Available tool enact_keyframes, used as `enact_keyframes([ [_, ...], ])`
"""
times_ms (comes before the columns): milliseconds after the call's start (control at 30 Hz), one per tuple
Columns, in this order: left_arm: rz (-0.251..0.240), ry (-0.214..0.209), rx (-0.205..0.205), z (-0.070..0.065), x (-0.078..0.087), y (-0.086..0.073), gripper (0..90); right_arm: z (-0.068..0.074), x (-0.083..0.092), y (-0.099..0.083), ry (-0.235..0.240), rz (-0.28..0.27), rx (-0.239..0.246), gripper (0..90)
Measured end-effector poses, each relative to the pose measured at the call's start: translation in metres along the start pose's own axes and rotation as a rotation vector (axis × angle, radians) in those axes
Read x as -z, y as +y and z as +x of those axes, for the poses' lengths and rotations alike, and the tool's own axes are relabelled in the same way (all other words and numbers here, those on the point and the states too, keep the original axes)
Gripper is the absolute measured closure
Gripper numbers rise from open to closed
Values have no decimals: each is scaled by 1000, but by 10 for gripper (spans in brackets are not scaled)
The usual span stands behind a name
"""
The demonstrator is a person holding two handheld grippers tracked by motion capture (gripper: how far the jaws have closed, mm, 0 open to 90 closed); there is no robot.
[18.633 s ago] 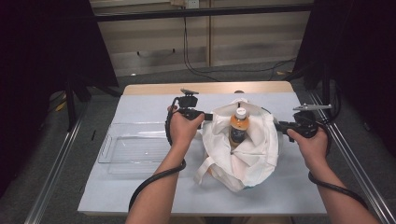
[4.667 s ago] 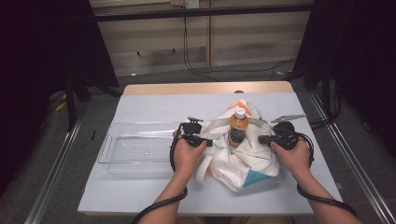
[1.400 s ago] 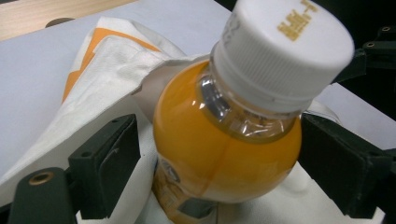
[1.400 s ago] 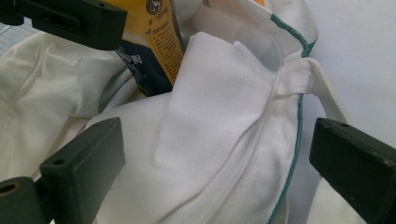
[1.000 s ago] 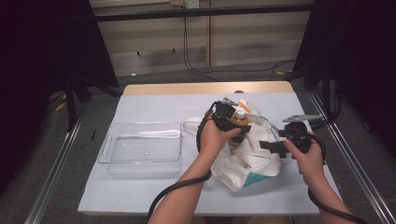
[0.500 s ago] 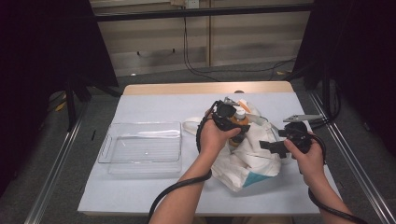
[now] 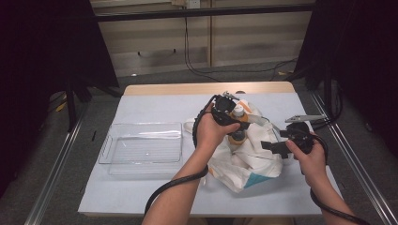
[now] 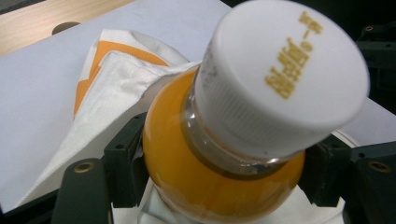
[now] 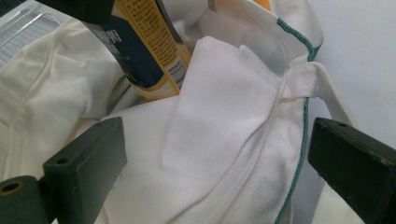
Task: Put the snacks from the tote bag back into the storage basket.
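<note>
One bottle (image 8: 219, 168), one cloth bag (image 7: 248, 157) and one clear tray (image 7: 141, 149) sit on the white-covered table (image 7: 141, 197), with two grippers at work. The bottle is smooth clear plastic, round-shouldered and full of orange drink, topped by a ribbed white cap (image 8: 285, 79) with gold lettering; lower down it wears a blue and yellow label (image 9: 140, 51). It stands in the mouth of the bag, near the middle of the table. The bag is soft woven white cloth, crumpled, with orange and teal trim. The tray, rectangular with a ridged floor, lies to the left, apart from the bag. The left gripper (image 8: 219, 186) has its jaws closed on the bottle's shoulder, having just narrowed. The right gripper (image 9: 219, 163) stands wide open over the bag's seamed edge.
</note>
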State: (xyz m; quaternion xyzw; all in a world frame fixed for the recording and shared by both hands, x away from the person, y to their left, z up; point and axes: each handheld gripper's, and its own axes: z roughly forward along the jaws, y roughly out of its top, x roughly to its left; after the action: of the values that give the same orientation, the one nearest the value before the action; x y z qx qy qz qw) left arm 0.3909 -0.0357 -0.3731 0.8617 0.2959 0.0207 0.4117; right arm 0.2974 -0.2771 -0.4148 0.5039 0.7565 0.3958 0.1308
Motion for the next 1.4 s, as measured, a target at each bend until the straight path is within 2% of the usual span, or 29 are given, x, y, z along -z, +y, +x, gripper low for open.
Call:
enact_keyframes([
  [33, 8, 1, -7, 0, 3, 2, 298, 0, 0, 0, 0, 0, -3, 45],
  [133, -7, -8, 6, -1, 9, 7, 298, 0, 1, 1, 1, -2, -3, 45],
  [267, 6, -21, 4, -3, 18, 13, 298, 1, 0, 0, 2, 2, 0, 45],
  [367, 15, -13, -8, -2, 24, 15, 298, 1, 0, 1, 4, 1, 0, 45],
  [600, 18, -22, 6, -1, 36, 19, 298, 1, 0, 0, 5, 5, 6, 45],
  [700, 40, -27, 3, 2, 41, 20, 298, 1, 0, 0, 4, 6, 6, 44],
  [900, 81, -11, -18, 7, 52, 21, 297, 2, 0, 1, 8, 6, 15, 44],
  [1033, 98, -7, 1, 10, 62, 22, 297, 3, -1, 1, 11, 10, 12, 45],
  [1133, 111, 0, -10, 12, 66, 23, 297, 3, -1, 1, 14, 9, 15, 44],
  [1400, 153, 4, -2, 16, 79, 23, 297, 4, 0, 2, 14, 6, 18, 45],
])
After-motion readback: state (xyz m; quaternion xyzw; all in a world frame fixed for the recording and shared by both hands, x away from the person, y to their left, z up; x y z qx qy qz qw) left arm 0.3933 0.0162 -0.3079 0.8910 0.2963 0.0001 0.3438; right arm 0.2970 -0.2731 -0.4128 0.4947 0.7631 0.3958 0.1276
